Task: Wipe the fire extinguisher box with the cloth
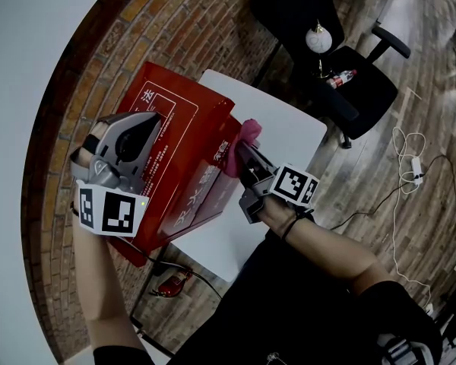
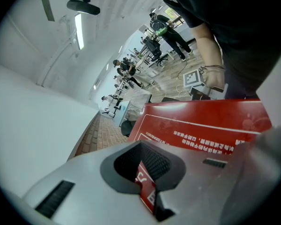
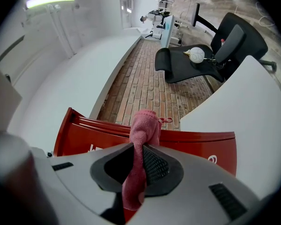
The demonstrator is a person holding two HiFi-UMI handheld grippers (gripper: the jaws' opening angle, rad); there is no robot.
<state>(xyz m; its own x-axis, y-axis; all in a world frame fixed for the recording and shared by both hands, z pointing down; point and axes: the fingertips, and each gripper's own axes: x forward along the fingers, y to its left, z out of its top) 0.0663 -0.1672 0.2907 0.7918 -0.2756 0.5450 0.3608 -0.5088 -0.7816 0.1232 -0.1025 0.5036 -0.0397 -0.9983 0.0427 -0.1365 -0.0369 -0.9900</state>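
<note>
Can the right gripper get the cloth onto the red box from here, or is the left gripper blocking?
Probably yes: the right gripper holds the pink cloth right at the red box's edge, nothing between. The left gripper clamps the box farther along, out of the way.

White Chinese print on the fire extinguisher box (image 1: 178,128) — illegible.

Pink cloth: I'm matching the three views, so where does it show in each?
Head view: pink cloth at centre, at the right gripper's tips, by the red box.
Left gripper view: not in it.
Right gripper view: lower centre, pinched between the jaws.
Shared landmark: the red box, in all three views.
</note>
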